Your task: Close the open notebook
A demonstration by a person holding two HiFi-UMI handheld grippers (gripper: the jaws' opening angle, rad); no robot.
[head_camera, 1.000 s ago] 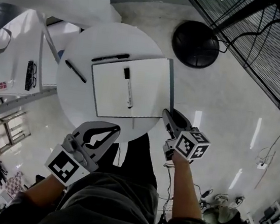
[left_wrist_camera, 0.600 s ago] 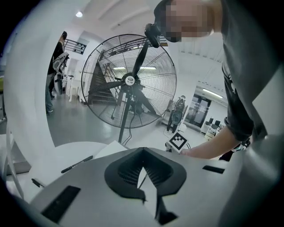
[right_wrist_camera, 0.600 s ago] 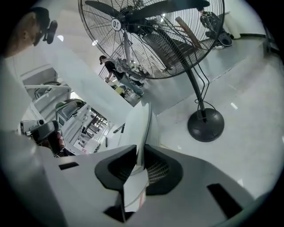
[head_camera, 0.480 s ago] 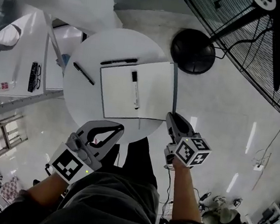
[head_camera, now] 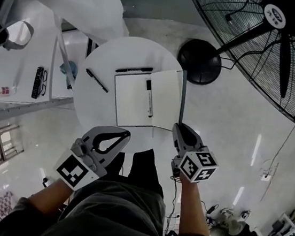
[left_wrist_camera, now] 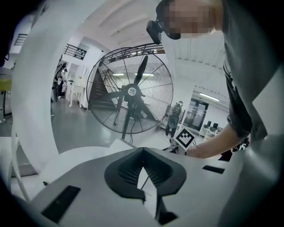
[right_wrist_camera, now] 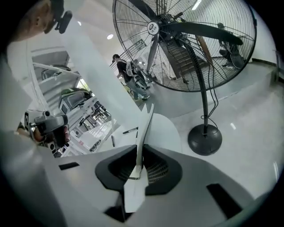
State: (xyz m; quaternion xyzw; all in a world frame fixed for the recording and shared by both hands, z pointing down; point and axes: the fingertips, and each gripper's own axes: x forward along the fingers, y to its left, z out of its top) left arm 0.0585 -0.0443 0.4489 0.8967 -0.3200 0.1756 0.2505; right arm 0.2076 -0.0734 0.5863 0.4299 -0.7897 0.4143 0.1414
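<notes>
Nearest the person, the left gripper [head_camera: 126, 134] hangs clenched on nothing at the near edge of the round white table [head_camera: 104, 55], just short of the open white-paged notebook [head_camera: 136, 100]. The right gripper [head_camera: 176, 127], whose jaws have just been closing, grasps the notebook's thin dark right-hand cover [head_camera: 182, 98] at its near corner, by the table's near right edge, and the cover stands up on edge beside the flat pages. A white marker with a black cap [head_camera: 149, 98] lies on the pages, and two black pens [head_camera: 134, 70] lie on the table beyond and to the left of the notebook.
</notes>
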